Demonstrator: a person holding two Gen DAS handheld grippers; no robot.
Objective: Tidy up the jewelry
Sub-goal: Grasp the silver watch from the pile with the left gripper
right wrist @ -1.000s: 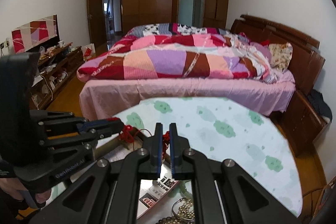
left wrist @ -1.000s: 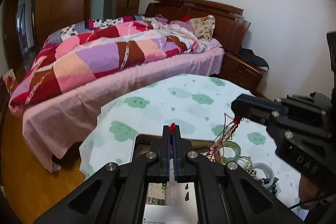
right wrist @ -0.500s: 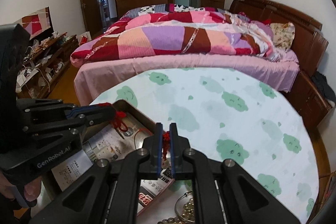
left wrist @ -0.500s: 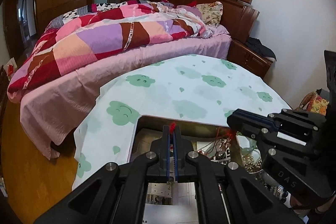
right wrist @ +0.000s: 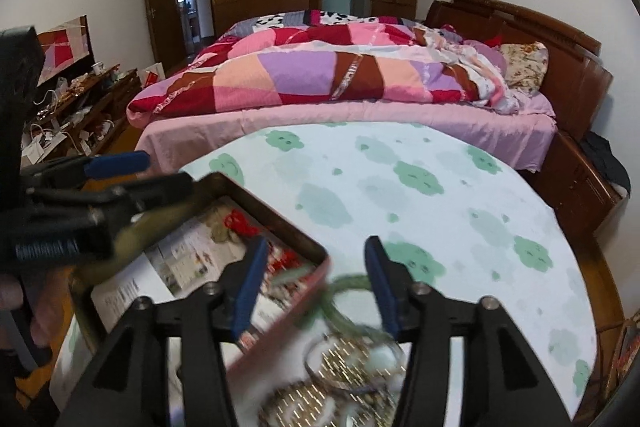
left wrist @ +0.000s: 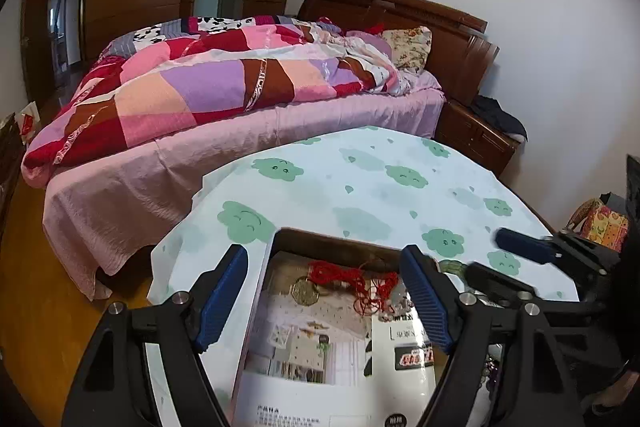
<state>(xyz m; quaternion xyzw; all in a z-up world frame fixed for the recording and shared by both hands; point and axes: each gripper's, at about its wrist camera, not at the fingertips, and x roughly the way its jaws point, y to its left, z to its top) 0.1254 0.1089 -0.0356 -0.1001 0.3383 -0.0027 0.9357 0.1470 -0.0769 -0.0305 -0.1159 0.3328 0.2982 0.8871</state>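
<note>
Red-cord jewelry (left wrist: 352, 277) lies inside the open tin box (left wrist: 340, 241), on the printed paper (left wrist: 320, 339) that lines it, toward the box's far wall; a round gold medallion (left wrist: 305, 291) sits at the cord's left end, and the knotted strands run right to a pale pendant beside your left gripper's right finger. Your left gripper (left wrist: 326, 297) hangs over the box with its jaws spread wide and nothing between the blue pads (left wrist: 424, 301). Your right gripper (right wrist: 316, 283) is likewise wide open and empty, positioned over the box's right-hand corner, where the reddish rim (right wrist: 288, 323) meets the tablecloth. A green bangle (right wrist: 348, 285) lies just outside that corner, between the right gripper's fingers in the right wrist view. Nearer the table's near edge is a blurred heap of gold-bead strands and bangles (right wrist: 344, 367); individual pieces cannot be told apart. The box stands at the near left part of the round table with the cloud-print cloth (right wrist: 440, 195). The bed with its patchwork quilt (right wrist: 320, 71) is beyond the far edge.
</note>
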